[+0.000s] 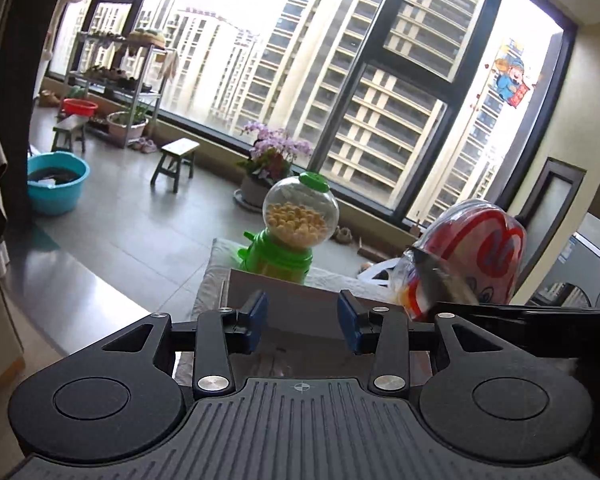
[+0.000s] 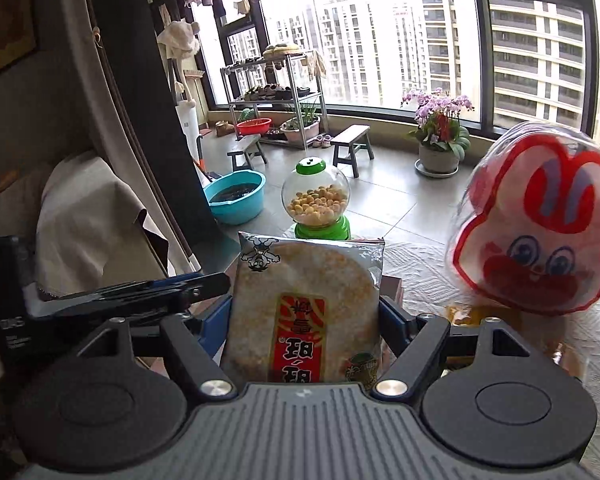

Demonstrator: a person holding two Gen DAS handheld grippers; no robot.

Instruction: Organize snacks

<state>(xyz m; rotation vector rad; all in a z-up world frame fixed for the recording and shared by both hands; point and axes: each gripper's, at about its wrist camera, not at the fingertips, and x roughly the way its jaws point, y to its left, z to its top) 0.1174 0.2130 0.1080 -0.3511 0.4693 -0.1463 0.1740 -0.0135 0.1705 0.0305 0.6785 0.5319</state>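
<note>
My right gripper (image 2: 304, 316) is shut on a silver rice cracker packet (image 2: 304, 296) with a red label, held upright between its blue pads. My left gripper (image 1: 303, 320) has its blue pads a narrow gap apart with nothing between them; it hovers over an open cardboard box (image 1: 300, 300). In the right wrist view the left gripper (image 2: 140, 292) shows side-on at the left. A red and white rabbit-shaped snack bag (image 2: 536, 232) (image 1: 476, 248) stands at the right. A green candy dispenser (image 1: 300, 220) (image 2: 316, 200) with yellow balls stands behind the box.
A white textured cloth (image 2: 420, 264) covers the table. Beyond it on the tiled floor are a blue basin (image 2: 236, 200), two small stools (image 2: 352, 144), a potted orchid (image 2: 438, 136) and a metal shoe rack (image 2: 276, 92) by the big windows.
</note>
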